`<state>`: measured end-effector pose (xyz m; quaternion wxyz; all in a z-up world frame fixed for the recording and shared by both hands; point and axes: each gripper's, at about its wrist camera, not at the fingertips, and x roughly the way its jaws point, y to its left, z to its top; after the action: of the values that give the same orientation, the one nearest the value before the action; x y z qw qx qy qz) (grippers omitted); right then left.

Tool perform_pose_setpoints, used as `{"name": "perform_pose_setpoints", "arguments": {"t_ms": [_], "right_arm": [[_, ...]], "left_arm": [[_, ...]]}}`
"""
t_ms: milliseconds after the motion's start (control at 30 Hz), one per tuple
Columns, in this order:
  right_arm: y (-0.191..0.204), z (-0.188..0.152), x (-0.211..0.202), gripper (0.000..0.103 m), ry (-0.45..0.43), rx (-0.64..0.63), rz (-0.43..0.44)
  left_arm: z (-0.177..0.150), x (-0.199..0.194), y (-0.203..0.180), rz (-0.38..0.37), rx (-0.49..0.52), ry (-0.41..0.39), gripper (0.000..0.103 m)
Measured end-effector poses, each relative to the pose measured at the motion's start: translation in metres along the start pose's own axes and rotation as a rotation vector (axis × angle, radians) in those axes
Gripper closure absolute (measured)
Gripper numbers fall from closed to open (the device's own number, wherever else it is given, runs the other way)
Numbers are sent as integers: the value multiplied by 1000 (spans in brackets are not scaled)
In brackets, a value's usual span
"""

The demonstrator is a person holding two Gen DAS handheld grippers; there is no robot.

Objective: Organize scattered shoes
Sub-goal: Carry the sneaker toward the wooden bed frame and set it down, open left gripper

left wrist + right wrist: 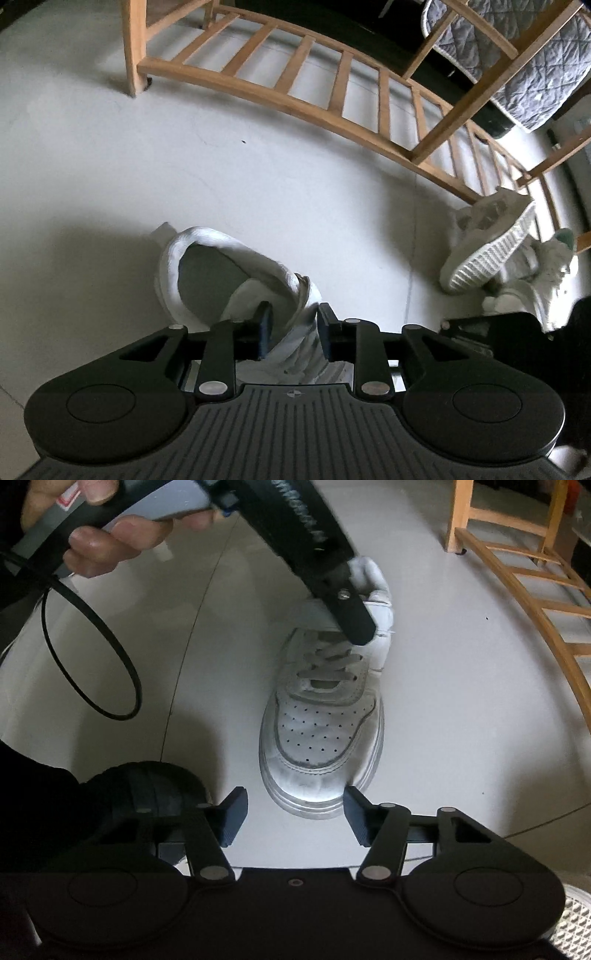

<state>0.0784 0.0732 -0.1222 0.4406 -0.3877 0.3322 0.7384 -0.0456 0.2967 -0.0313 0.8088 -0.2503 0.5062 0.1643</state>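
1. My left gripper (pixel 295 325) has its jaws narrowly set astride the collar wall of the white sneaker (pixel 221 273), one pad inside and one outside; I cannot tell whether they press.
2. My right gripper (pixel 295 812) is open, with the sneaker's toe just beyond at 12 o'clock, untouched.
3. The sneaker stands upright on the pale floor (pixel 461 738).
4. In my left view, more white shoes (pixel 491 247) lie tumbled at 3 o'clock beside the wooden rack (pixel 295 99), which runs from 11 to 3 o'clock.
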Motion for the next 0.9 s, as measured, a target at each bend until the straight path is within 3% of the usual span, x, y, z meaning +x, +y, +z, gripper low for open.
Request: {"name": "perform_pose_setpoints", "arguments": {"t_ms": [167, 333, 600, 833, 900], "right_arm": [[4, 4, 4, 44, -3, -4, 4], [0, 8, 7, 46, -13, 26, -9], [-1, 22, 15, 47, -50, 90, -2], [-6, 40, 27, 47, -89, 143, 35], [-7, 44, 29, 47, -97, 156, 45]], "left_arm": [[2, 0, -8, 52, 55, -5, 70], [7, 3, -4, 64, 46, -2, 70], [11, 5, -8, 156, 94, -35, 69], [6, -13, -5, 213, 51, -114, 61], [2, -22, -2, 222, 13, -148, 51]]}}
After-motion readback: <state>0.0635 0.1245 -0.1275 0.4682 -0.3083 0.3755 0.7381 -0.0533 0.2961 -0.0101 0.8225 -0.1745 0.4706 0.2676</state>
